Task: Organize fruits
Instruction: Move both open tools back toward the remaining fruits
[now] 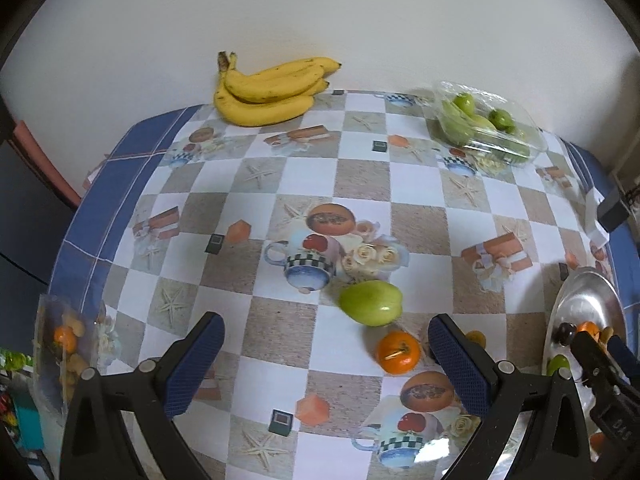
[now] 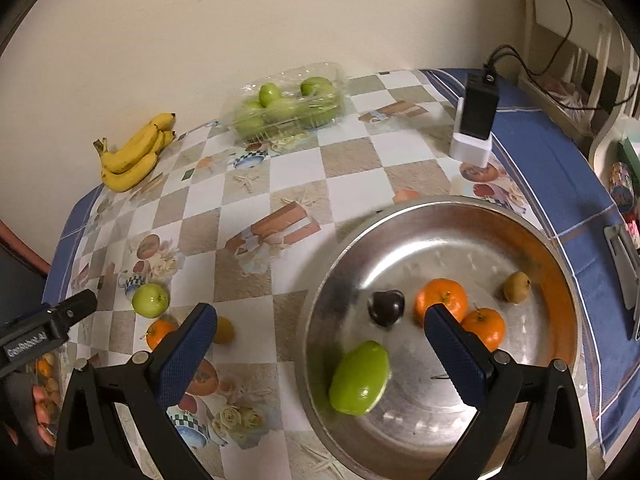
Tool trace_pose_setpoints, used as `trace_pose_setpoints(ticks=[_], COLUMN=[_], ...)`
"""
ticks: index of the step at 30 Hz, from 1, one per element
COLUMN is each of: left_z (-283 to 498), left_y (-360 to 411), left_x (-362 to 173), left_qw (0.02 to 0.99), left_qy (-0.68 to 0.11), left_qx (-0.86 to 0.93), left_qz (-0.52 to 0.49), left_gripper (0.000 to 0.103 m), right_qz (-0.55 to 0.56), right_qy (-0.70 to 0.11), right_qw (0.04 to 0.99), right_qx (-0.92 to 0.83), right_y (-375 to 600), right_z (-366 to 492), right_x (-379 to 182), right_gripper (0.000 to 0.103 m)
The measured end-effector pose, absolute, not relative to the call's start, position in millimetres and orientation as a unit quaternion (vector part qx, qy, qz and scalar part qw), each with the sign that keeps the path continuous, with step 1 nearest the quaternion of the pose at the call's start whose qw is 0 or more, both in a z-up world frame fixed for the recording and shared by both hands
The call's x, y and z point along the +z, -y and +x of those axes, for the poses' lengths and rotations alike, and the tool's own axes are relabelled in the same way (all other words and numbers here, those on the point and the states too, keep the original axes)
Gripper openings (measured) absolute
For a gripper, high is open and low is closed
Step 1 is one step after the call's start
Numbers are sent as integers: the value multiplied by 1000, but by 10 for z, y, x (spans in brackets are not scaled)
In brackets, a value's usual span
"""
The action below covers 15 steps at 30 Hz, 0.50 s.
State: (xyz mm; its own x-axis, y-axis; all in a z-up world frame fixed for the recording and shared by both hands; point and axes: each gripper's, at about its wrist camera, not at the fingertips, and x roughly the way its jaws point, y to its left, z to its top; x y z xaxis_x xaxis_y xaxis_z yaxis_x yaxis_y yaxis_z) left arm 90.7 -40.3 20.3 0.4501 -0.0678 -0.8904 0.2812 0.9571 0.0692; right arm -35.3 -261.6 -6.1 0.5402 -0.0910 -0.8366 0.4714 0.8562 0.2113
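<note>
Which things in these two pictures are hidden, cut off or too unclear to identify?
- Left wrist view: the small yellow fruit is mostly hidden behind the left gripper finger.
- Left wrist view: the metal bowl is cut by the right edge and partly covered by the right gripper.
- Left wrist view: the fruits in the plastic bag are blurred.
- Right wrist view: the green fruit in the bowl is motion-blurred.

A checked, picture-printed cloth (image 1: 360, 184) with a blue border covers the counter (image 2: 560, 152), a black box (image 2: 480, 106) with cables stands upright in a white base (image 2: 470, 152) near its far right corner, and a pale wall (image 1: 320, 12) rises behind.
</note>
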Motion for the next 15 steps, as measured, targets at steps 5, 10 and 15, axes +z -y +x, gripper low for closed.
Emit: trace_pose_setpoints(ticks=[5, 10, 15], left_z=[982, 1075, 1132], left_y=[229, 14, -161], left_x=[190, 160, 156], left_qw=[848, 851, 858], left_qy=[-515, -516, -507], left_qx=[-92, -74, -57], left_qz=[89, 64, 57], left_gripper=[103, 103, 103], right_qz=[186, 182, 196], right_qy=[-452, -457, -461], right_qw=[859, 862, 860], right_qx=[-155, -124, -96], right_y=[2454, 2219, 2002], right_z=[-258, -104, 75], right_x=[-63, -26, -37], right_gripper=[103, 103, 103])
